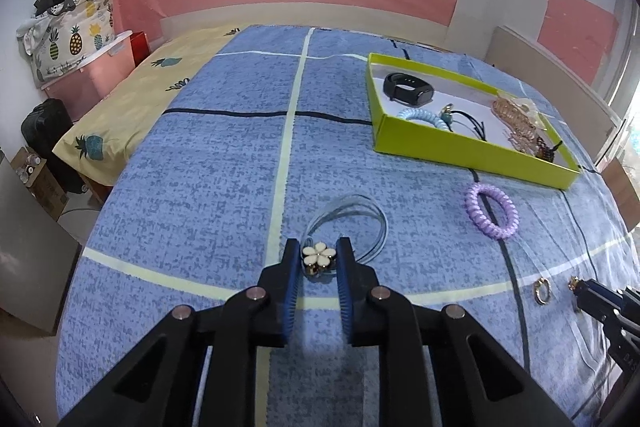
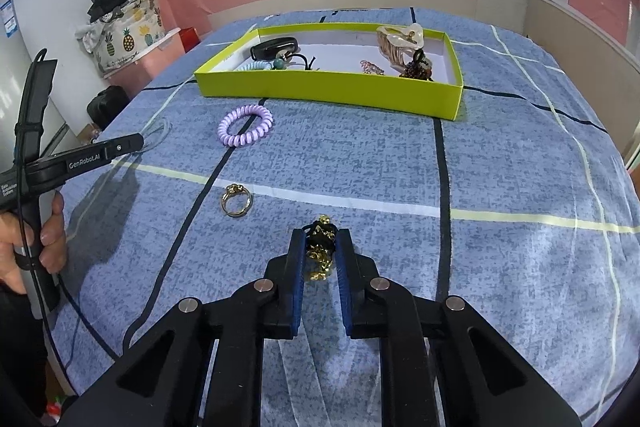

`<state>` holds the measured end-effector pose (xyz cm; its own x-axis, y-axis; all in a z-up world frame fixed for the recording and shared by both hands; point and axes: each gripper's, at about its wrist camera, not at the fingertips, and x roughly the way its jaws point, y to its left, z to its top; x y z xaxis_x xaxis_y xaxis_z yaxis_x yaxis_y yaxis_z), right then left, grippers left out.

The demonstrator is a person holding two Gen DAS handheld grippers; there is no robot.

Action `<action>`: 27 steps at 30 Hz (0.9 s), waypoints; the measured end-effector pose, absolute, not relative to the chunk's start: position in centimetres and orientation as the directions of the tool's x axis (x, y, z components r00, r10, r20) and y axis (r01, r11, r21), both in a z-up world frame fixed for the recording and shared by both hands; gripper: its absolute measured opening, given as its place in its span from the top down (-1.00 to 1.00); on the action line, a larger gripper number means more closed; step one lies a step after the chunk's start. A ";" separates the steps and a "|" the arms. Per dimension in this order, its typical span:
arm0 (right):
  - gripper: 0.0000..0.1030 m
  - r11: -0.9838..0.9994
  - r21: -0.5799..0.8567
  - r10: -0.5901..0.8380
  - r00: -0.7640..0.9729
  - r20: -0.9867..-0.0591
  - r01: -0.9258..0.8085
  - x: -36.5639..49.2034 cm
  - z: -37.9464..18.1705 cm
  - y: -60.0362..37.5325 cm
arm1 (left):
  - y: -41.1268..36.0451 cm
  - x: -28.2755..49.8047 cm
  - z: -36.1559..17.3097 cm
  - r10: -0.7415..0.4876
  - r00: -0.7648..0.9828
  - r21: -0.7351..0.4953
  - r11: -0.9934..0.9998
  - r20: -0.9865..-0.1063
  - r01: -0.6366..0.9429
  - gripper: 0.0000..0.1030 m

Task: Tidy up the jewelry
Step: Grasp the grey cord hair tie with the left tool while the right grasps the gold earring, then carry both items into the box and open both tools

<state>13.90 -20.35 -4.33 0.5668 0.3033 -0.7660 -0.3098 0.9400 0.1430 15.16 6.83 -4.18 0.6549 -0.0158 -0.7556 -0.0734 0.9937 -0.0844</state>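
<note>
Both pairs of fingers are lowered onto a blue checked bedspread [image 1: 192, 155], each with a small ornament between its blue pads. On the left gripper [image 1: 319, 259] the fingers are drawn in narrow around a cream flower charm [image 1: 318, 255]; the pads are seen touching or almost touching its petals on either side, and whether they press cannot be told for certain. A loop of pale grey-blue cord [image 1: 362, 213] attached to the charm is spread on the cloth just ahead of the fingertips. On the right gripper [image 2: 321, 247] the fingers are closed to a narrow gap on a black and gold ornament [image 2: 320, 245], which is pinched between the pads near the tips, with gold links hanging back between the fingers.

A gold ring [image 2: 237, 202] is seen lying flat on the cloth to the left of the right gripper, apart from it. A lilac spiral hair tie [image 2: 245, 125] lies farther ahead, near the front wall of a lime-green box [image 2: 328, 91]. Inside the box are seen a black wristband [image 2: 274, 47], a light blue spiral tie [image 2: 252, 66], a black elastic with a green bead [image 2: 292, 61], a beige claw clip [image 2: 400, 45] and a dark beaded piece [image 2: 418, 69]. The left tool is seen held by a hand [image 2: 28, 239] at the left edge of the right wrist view.
</note>
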 end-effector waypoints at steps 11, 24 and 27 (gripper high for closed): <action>0.71 0.935 0.152 0.324 0.595 -0.736 -0.321 12.7 -3.2 -20.7 | 5.0 12.4 -1.7 -0.079 0.697 -0.103 0.995 -0.713 0.008 0.63; 0.71 0.929 0.138 0.343 0.658 -0.670 -0.343 12.3 0.6 -21.1 | 2.7 11.4 2.0 -0.146 0.740 -0.104 0.989 -0.657 0.103 0.63; 0.71 0.927 0.138 0.349 0.667 -0.658 -0.349 13.2 1.5 -21.1 | 2.2 11.9 2.6 -0.159 0.741 -0.102 0.987 -0.652 0.122 0.63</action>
